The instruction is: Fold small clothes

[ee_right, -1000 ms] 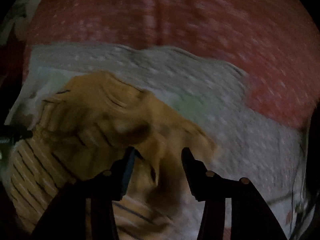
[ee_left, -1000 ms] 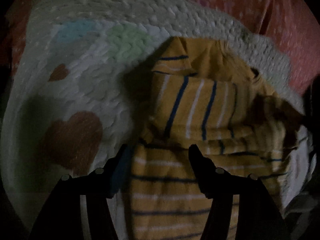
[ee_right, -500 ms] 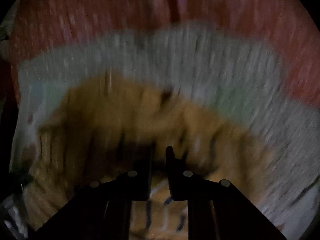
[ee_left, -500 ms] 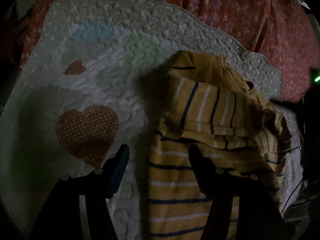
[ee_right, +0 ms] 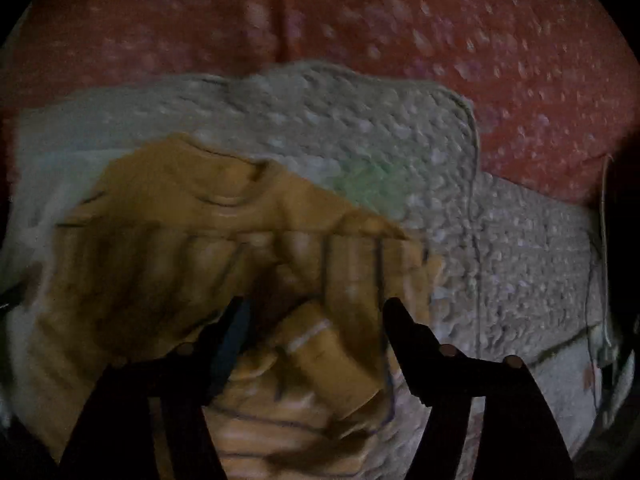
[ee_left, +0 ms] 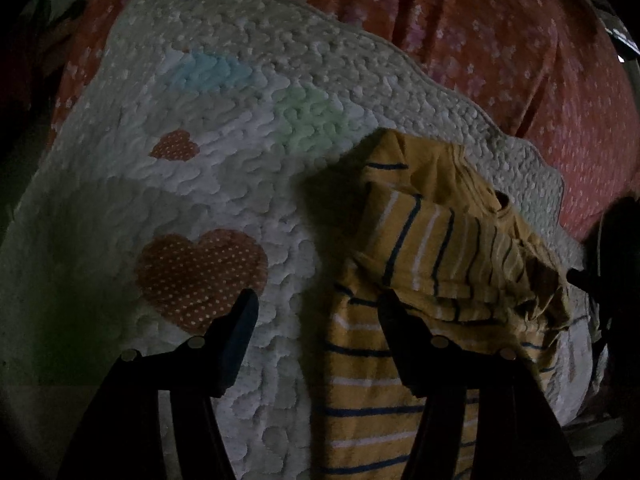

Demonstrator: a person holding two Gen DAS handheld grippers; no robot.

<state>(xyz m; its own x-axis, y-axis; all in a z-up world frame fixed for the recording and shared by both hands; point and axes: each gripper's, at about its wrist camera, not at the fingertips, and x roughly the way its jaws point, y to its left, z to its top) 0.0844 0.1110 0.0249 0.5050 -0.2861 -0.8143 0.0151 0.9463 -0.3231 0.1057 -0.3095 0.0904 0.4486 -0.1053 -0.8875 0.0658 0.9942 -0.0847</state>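
Quilted mat (ee_right: 500, 240) under opening right tool (ee_right: 316, 312), shirt (ee_right: 180, 248) between.

The yellow striped knit shirt (ee_left: 432, 264) lies on the white quilted cotton mat (ee_left: 248, 208), at its right side. The mat lies on the red flowered bed sheet (ee_left: 500, 40), which shows behind it.

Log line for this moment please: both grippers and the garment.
left gripper: open, empty, over quilted mat | right gripper: opening, above yellow striped shirt, not pinching | shirt: bunched, partly folded
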